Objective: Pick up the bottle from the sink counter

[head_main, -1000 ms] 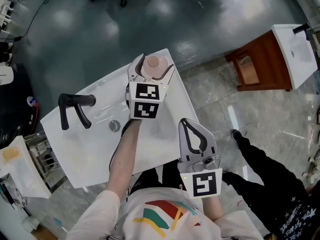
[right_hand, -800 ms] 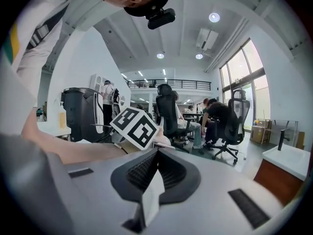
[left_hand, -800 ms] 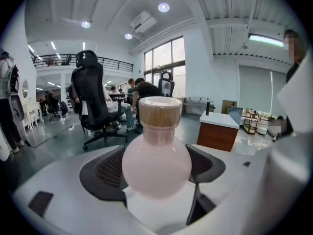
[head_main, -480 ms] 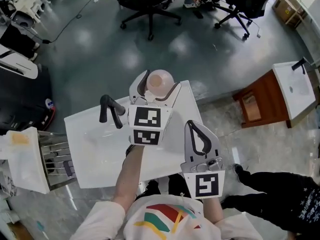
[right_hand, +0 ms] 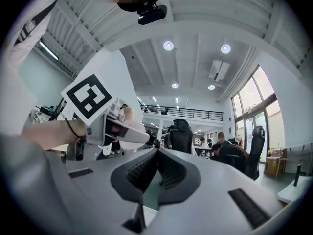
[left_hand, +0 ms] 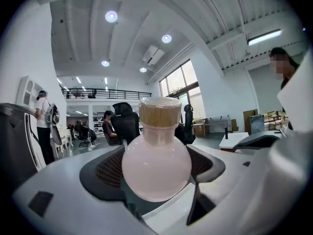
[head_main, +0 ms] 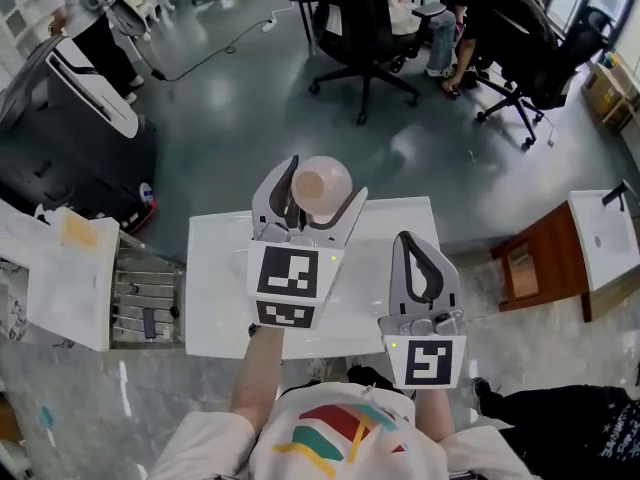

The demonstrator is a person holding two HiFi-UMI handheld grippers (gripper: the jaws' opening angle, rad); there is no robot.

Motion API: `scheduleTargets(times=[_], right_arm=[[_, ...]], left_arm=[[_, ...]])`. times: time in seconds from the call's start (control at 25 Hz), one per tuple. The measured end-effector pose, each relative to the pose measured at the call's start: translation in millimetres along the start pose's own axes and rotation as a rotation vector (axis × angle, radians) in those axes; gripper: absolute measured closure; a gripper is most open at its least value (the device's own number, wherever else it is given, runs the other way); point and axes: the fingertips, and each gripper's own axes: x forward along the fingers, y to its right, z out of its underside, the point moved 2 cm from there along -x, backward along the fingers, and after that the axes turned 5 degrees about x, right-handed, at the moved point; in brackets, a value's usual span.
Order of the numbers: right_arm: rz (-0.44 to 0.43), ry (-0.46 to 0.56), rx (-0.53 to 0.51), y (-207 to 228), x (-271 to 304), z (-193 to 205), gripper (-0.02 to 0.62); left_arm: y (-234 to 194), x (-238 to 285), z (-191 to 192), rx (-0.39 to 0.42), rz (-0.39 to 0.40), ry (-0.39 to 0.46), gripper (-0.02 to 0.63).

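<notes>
Round ceiling lamps (left_hand: 111,16) and tall windows (left_hand: 182,80) light the hall brightly; the glossy floor (head_main: 250,98) carries soft pale glare. Both gripper views bend strongly toward black corners, their nearest foreground blurred.

One round pink bottle (head_main: 320,183). Two handheld grippers: left gripper (head_main: 318,194), right gripper (head_main: 416,244). Two white sink counters: centre counter (head_main: 215,298), right-edge counter (head_main: 600,236). Two black office chairs along the top: middle chair (head_main: 365,18), right chair (head_main: 552,60).

pink bottle (head_main: 320,190) between left tongs (head_main: 324,178), above white sink counter (head_main: 215,290)
</notes>
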Motion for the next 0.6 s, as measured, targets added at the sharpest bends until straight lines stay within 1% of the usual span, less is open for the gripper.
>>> scheduleTargets(times=[0.12, 0.32, 0.48, 0.6], right_arm=[[-0.015, 0.013, -0.003, -26, -4, -10, 0.583], [-0.042, 0.038, -0.021, -59, -10, -23, 0.583], [-0.067, 0.056, -0.031, -85, -14, -27, 0.583], [-0.087, 0.054, -0.038, -98, -15, -27, 0.583]], left_arm=[[-24, -43, -3, 0.013, -0.065, 0.011, 0.222], [-50, -107, 3, 0.005, -0.153, 0.026, 0.222], [-62, -149, 21, -0.01, -0.222, 0.026, 0.222], [-64, -172, 29, -0.031, -0.261, 0.055, 0.222]])
